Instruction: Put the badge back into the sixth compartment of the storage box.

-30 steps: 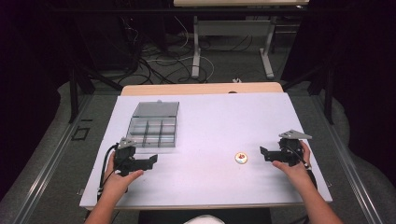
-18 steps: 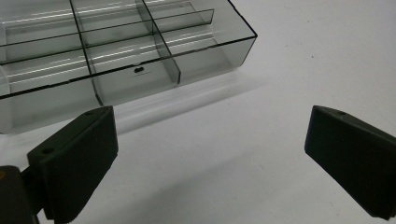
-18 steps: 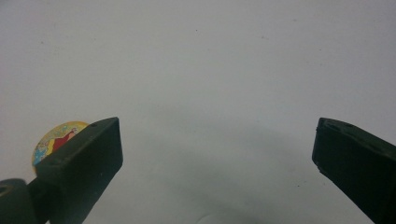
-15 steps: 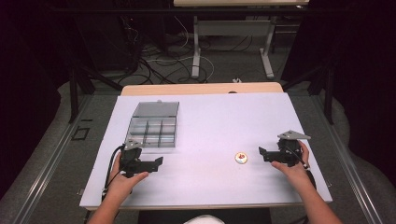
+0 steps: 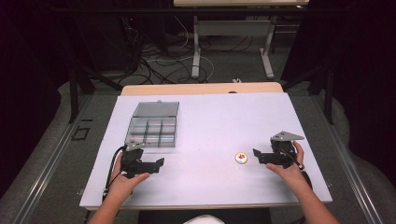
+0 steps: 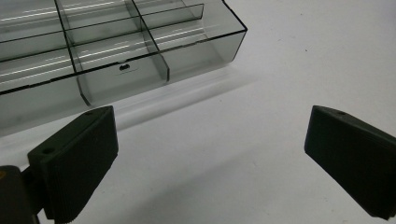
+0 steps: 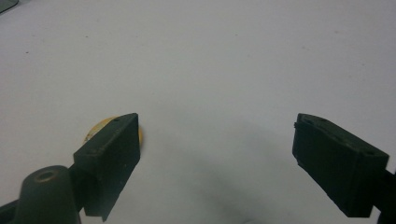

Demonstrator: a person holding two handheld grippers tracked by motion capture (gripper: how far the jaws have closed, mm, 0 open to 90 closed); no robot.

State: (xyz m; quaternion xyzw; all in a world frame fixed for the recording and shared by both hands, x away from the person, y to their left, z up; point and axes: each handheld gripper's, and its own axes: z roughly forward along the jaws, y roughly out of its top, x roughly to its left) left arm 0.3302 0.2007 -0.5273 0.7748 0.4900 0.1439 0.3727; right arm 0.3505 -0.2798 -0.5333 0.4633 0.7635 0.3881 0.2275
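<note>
**Open jaws, one small disc, an empty box waiting**

While nothing is yet in your grasp, the layout already tells you how the work wants to go. Your right gripper (image 5: 258, 154) sits low over the white table (image 5: 210, 121) with its jaws spread wide and holding nothing, and the small yellow disc (image 5: 240, 158) lies just beside them, on the side toward the table's middle. In the right gripper view the disc (image 7: 95, 129) peeks out from behind one jaw rather than lying between the two, so you are next to it, not yet around it. Coming in low and wide makes sense for something so flat: it gives little edge to pinch, so both jaws probably have to reach the table on either side before you close.

Your left gripper (image 5: 159, 163) is just as open and just as empty, resting near the front edge of the clear compartment box (image 5: 152, 129). The left gripper view looks across that box (image 6: 116, 51), its lid tipped back and its cells bare as far as can be seen. Keeping this hand there reads as a steadying post: a light plastic tray may slide when something is dropped in, and you are close enough to brace its front wall.

The disc and the box lie well apart, so expect a carry across open table once you have it.
</note>
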